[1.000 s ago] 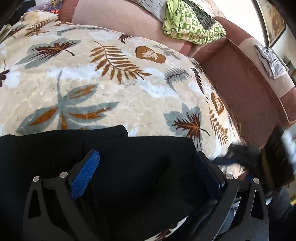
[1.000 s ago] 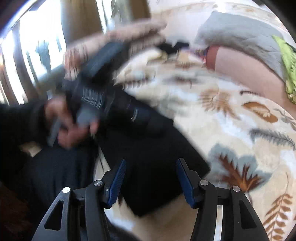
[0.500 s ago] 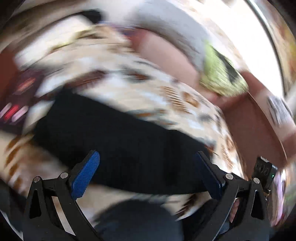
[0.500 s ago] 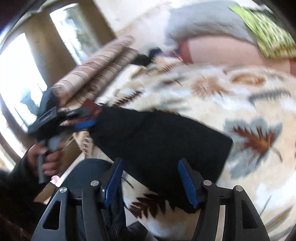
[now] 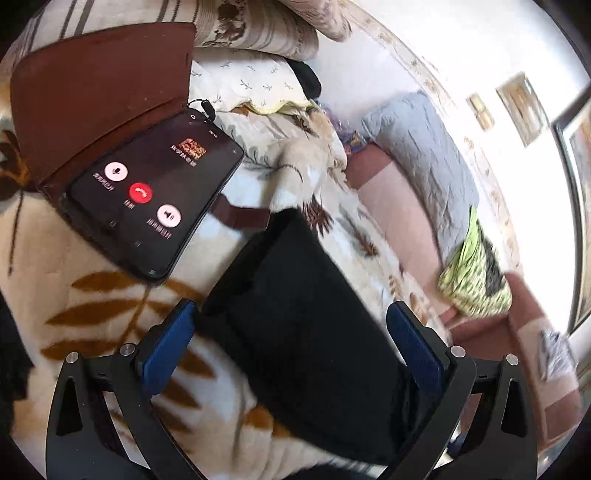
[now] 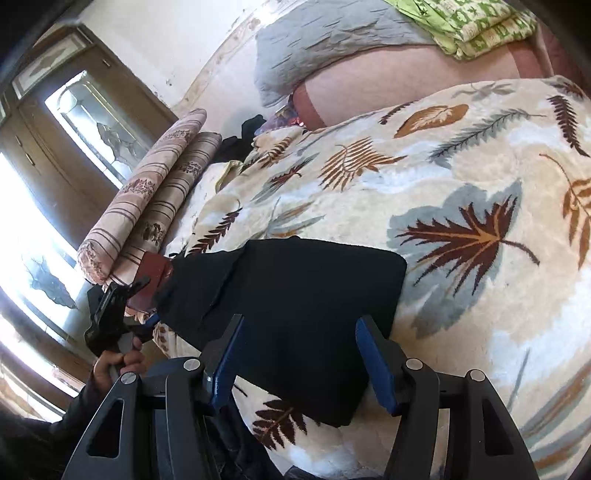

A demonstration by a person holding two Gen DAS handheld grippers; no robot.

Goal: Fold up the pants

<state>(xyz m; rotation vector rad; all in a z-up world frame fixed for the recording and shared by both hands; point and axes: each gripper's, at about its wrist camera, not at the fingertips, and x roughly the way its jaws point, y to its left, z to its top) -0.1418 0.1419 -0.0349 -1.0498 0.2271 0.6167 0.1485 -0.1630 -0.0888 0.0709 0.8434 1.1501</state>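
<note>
Left wrist view: the left tool [image 5: 291, 332] hovers with its blue pads well apart and nothing gripped; the folded black pants [image 5: 303, 325] lie on the leaf-print blanket [image 5: 92, 277] between and beyond the pads, running from 12 to 6 o'clock, untouched. At 10 o'clock a phone [image 5: 155, 195] in an open brown case [image 5: 99, 92] lies face up just beside the pants' far corner, its screen showing a call with a red hang-up button; the small writing is too fine to read. Striped cushions [image 5: 255, 26] sit at 12, a grey cover [image 5: 424, 147] and a green patterned cloth [image 5: 476, 280] rest on the pink sofa [image 5: 391, 206] at 3. A second ago this camera faced the open blanket and the sofa with black cloth filling the space between the pads; now it has swung round to the phone end of the bed

Right wrist view: the right tool [image 6: 299, 358] is about half open and empty, its pads either side of the pants' [image 6: 295, 314] near edge without pressing it; the jaws have just been opening slightly. At 9 o'clock a hand [image 6: 114, 363] holds the left tool [image 6: 122, 299] at the pants' far corner, by the brown case [image 6: 155, 273]. Cushions [image 6: 147, 206] lie at 10, a window [image 6: 99, 122] at 11, the green cloth [image 6: 476, 26] at 1. A second ago the pants lay askew with the left tool over them; now they lie flat as a tidy rectangle
</note>
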